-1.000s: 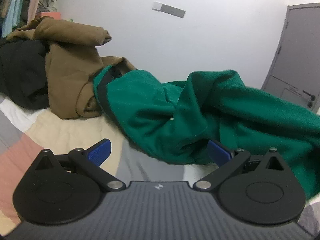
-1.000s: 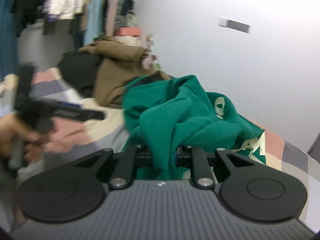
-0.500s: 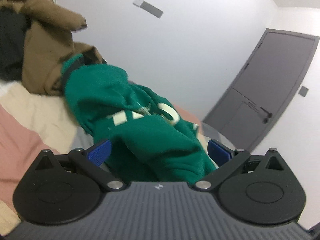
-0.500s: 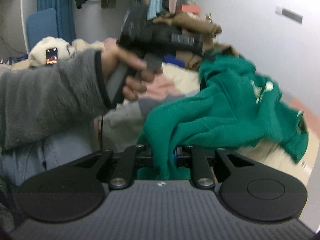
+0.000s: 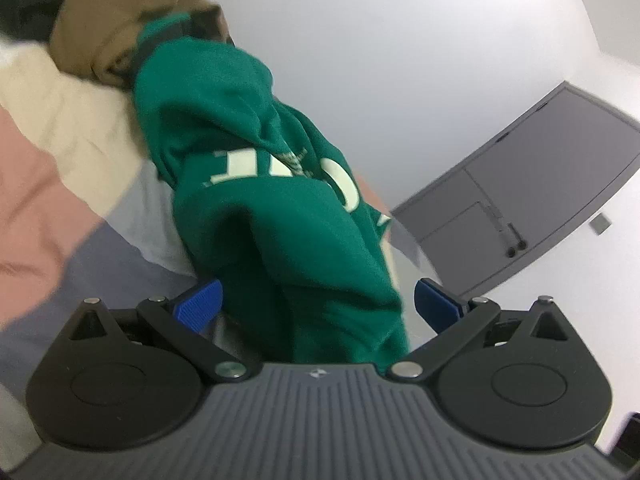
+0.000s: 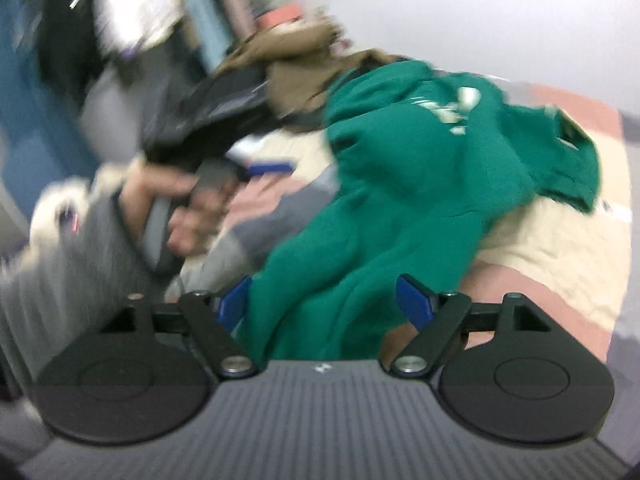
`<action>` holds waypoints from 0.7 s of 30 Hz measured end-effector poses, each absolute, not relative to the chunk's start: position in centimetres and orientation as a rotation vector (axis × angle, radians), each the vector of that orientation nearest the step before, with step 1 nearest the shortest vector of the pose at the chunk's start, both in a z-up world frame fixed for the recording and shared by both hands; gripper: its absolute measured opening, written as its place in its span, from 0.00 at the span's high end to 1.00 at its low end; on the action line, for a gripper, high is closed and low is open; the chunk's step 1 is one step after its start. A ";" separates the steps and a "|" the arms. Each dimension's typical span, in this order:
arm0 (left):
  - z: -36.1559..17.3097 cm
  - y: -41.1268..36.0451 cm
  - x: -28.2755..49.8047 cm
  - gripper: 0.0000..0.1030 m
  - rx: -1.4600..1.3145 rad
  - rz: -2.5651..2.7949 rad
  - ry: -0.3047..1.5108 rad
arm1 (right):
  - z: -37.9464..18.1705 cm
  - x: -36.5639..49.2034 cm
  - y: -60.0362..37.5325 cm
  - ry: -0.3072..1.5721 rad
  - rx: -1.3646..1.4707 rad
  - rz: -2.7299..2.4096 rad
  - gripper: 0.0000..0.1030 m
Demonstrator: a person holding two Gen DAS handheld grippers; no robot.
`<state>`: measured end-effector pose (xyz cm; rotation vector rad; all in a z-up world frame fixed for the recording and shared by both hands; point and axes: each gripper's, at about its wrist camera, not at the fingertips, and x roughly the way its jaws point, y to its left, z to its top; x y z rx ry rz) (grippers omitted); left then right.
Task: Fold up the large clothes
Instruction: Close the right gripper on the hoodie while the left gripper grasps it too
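1. The green sweatshirt lies crumpled on the bed, not yet spread or folded.
2. The right tongs have just been opening; cloth lies loose between them.
3. The left tongs stand wide around cloth, not gripping.

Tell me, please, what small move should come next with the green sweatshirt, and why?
Probably close the left gripper on the fold between its open jaws. The right gripper has just been opening, pads off the cloth, so the green sweatshirt lies crumpled and unheld on the bedspread.
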<state>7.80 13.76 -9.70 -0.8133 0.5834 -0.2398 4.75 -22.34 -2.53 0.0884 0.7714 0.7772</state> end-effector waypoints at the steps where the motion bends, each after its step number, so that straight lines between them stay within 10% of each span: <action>1: -9.8 13.6 8.1 0.01 -0.827 -0.251 0.585 | -2.6 5.9 -23.0 0.769 0.138 0.736 0.20; 21: -13.4 10.3 15.5 0.16 -0.955 -0.301 0.672 | -15.1 22.3 -21.5 0.913 0.488 0.329 0.20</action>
